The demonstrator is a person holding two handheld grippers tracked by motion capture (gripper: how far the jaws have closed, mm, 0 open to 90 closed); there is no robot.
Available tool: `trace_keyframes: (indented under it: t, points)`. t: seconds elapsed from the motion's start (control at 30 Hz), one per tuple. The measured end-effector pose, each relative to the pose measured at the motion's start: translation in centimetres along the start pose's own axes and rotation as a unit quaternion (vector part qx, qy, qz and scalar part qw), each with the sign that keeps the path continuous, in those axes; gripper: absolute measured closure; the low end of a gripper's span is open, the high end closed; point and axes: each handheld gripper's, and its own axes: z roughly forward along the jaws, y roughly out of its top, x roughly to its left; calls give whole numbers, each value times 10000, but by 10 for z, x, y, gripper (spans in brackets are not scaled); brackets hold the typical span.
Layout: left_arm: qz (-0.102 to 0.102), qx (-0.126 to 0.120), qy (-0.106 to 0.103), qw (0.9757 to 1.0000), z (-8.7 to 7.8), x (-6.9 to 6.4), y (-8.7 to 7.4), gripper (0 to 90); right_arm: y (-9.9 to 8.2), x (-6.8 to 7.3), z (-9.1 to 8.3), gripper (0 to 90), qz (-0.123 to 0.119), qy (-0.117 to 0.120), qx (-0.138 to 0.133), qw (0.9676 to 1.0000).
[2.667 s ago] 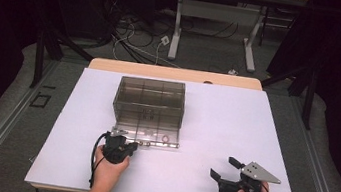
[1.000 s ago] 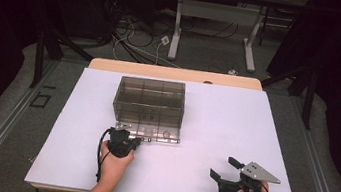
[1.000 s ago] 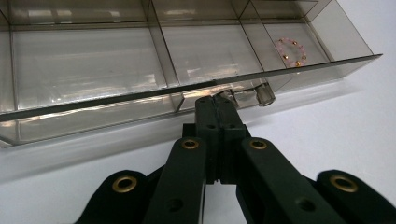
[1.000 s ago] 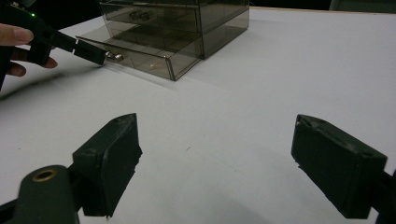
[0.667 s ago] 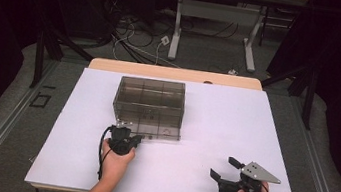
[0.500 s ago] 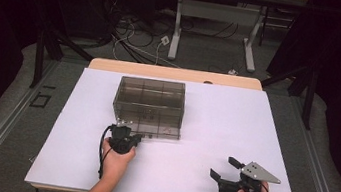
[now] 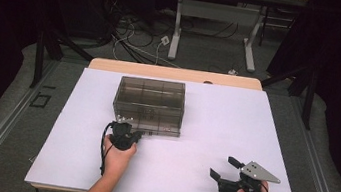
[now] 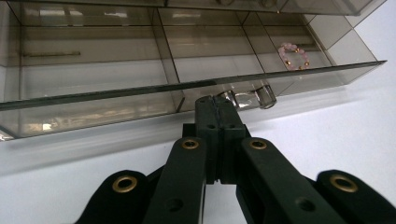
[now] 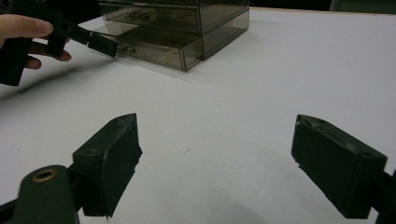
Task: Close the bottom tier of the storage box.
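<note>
Your left gripper (image 8: 217,105) fingers pinch the clear drawer knob (image 8: 246,97); your right gripper (image 9: 217,163) fingers stand spread above the desk (image 9: 289,60).

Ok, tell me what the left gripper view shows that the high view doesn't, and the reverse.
Left gripper view: the left gripper has its jaws shut on the clear knob of the bottom drawer, which is pulled partly out. A pink bead bracelet lies in one drawer compartment.

High view: the right gripper, jaws open and empty, is held low over the white table near its front right, apart from the organizer. The floor cables lie behind.

Both: the smoky clear drawer organizer, the left gripper at its front, and the white tabletop.
</note>
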Motion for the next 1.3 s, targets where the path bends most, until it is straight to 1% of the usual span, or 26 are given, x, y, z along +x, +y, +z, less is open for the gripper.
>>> trace_keyframes:
  t: [0.07, 0.13, 0.17, 0.2, 0.23, 0.27, 0.3, 0.33, 0.37, 0.4, 0.53, 0.63, 0.67, 0.7, 0.73, 0.83, 0.87, 0.9, 1.0, 1.1, 1.3]
  points:
    - [-37, -18, -20, 10000, 1, 0, 1, 900, 0, 0, 0, 149, -77, 18, 9, 10000]
    - [-32, 6, -26, 10000, 1, 1, 2, 900, 0, 0, 0, 148, -78, 34, 2, 10000]
    - [-50, -15, 10, 10000, 2, 1, 2, 900, 0, 0, 0, 149, -69, 30, 9, 10000]
    - [-40, 25, -7, 10000, 2, 2, 2, 900, 0, -1, 0, 149, -67, 21, 12, 10000]
    - [-68, -22, 14, 10000, 3, 1, 2, 900, 0, 0, 0, 149, -67, 16, 0, 10000]
    - [-78, -30, 24, 10000, 4, 1, 3, 900, 0, -1, 0, 148, -79, 15, 1, 10000]
    - [-76, -24, 31, 10000, 4, 2, 3, 900, 0, 0, -1, 149, -31, 10, 15, 10000]
    - [-85, -47, 51, 9999, 5, 2, 3, 900, 0, 0, 0, 149, -50, 10, 9, 10000]
    - [-126, -43, 44, 9999, 5, 1, 4, 900, 0, 0, 0, 149, -43, 13, -1, 10000]
    - [-95, -41, 52, 9999, 6, 2, 4, 900, 0, 0, 0, 149, -40, 11, 0, 10000]
    - [-122, -54, 60, 9999, 7, 2, 5, 900, 0, -1, 0, 149, -74, 37, 9, 10000]
    - [-124, -51, 59, 9999, 7, 3, 7, 900, -1, -1, 0, 149, -34, 9, 11, 10000]
    - [-121, -66, 66, 9999, 8, 3, 7, 900, 0, -1, -2, 149, -27, 17, 74, 10000]
    - [-85, -40, 83, 9999, 8, 3, 8, 900, 0, -1, -2, 149, -30, 5, 17, 10000]
    - [-125, -64, 103, 9998, 9, 2, 8, 900, 0, -1, -2, 149, -27, 4, 11, 10000]
    - [-135, -75, 139, 9998, 10, 2, 10, 900, -1, -1, -1, 149, -28, -14, 1, 10000]
    - [-123, -80, 145, 9998, 10, 2, 10, 900, -1, 0, 0, 149, -19, -15, -43, 10000]
    - [-129, -74, 138, 9998, 10, 2, 10, 900, -1, 0, 0, 149, -25, -6, 3, 10000]
    - [-125, -80, 146, 9998, 11, 2, 11, 900, -1, 0, 0, 149, -49, 15, 5, 10000]
    - [-126, -59, 157, 9998, 12, 3, 12, 900, -1, -1, 0, 149, -27, -2, 7, 10000]
    - [-170, -97, 207, 9996, 14, 2, 14, 900, -1, 0, 0, 149, 0, 15, 17, 10000]
